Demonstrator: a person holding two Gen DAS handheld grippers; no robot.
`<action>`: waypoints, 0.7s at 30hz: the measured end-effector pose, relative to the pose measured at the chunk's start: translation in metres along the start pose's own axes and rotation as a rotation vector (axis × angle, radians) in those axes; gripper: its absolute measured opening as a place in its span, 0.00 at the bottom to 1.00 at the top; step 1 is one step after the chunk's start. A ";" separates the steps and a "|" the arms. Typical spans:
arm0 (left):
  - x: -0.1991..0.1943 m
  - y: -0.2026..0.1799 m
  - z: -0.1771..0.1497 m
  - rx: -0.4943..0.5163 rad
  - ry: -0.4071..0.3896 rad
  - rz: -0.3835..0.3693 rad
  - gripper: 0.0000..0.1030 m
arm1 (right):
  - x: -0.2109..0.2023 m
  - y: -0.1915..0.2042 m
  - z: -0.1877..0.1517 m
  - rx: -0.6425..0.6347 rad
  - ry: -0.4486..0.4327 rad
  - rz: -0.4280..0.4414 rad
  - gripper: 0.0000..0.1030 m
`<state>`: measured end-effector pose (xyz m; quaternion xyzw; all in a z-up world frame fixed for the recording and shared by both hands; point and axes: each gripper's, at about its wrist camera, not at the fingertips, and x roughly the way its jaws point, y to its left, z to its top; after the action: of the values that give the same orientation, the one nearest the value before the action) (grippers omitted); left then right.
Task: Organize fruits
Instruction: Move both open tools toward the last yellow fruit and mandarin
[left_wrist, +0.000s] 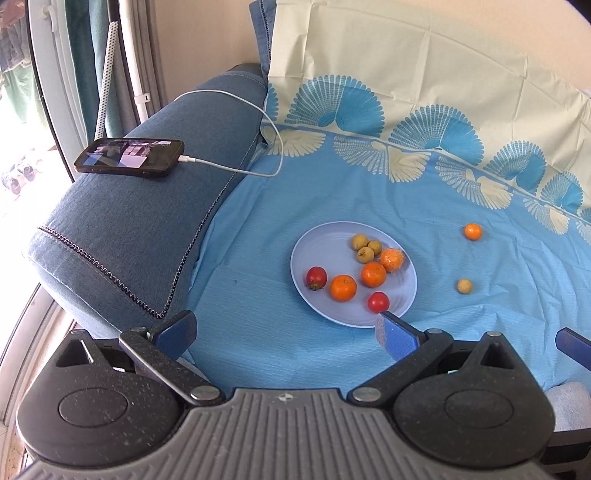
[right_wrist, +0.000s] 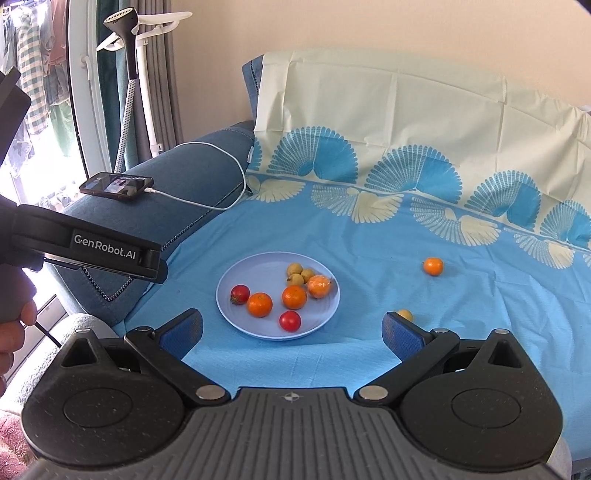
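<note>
A pale blue plate (left_wrist: 317, 254) (right_wrist: 243, 280) lies on the blue sheet. It holds two tomatoes (left_wrist: 316, 277) (right_wrist: 290, 320), oranges (left_wrist: 343, 288) (right_wrist: 259, 304), one wrapped orange (left_wrist: 392, 259) (right_wrist: 320, 286) and three small yellow-brown fruits (left_wrist: 365, 245) (right_wrist: 297, 274). A loose orange (left_wrist: 473, 231) (right_wrist: 433, 266) and a loose yellow-brown fruit (left_wrist: 464, 285) (right_wrist: 405, 314) lie on the sheet right of the plate. My left gripper (left_wrist: 286, 330) is open and empty, near the plate's front edge. My right gripper (right_wrist: 293, 330) is open and empty, in front of the plate; its right finger partly hides the loose yellow-brown fruit.
A phone (left_wrist: 129, 157) (right_wrist: 117, 185) on a white charging cable (left_wrist: 236, 96) lies on the blue sofa armrest (left_wrist: 122, 236) at left. The patterned sheet (left_wrist: 406, 66) rises up the backrest behind. The left gripper's body (right_wrist: 92, 247) shows at left in the right wrist view.
</note>
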<state>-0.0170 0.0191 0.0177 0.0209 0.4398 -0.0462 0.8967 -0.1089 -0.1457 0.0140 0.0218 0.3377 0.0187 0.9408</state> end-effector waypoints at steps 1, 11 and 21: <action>0.001 0.001 0.001 -0.001 0.002 0.001 1.00 | 0.001 0.000 0.000 -0.001 0.002 0.001 0.99; 0.012 0.003 0.007 -0.009 0.020 0.010 1.00 | 0.011 -0.002 0.000 0.007 0.026 -0.001 0.99; 0.023 0.001 0.014 0.001 0.037 0.017 1.00 | 0.022 -0.009 0.000 0.031 0.047 -0.012 0.99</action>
<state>0.0080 0.0171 0.0084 0.0261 0.4560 -0.0383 0.8888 -0.0915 -0.1533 -0.0007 0.0339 0.3602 0.0085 0.9322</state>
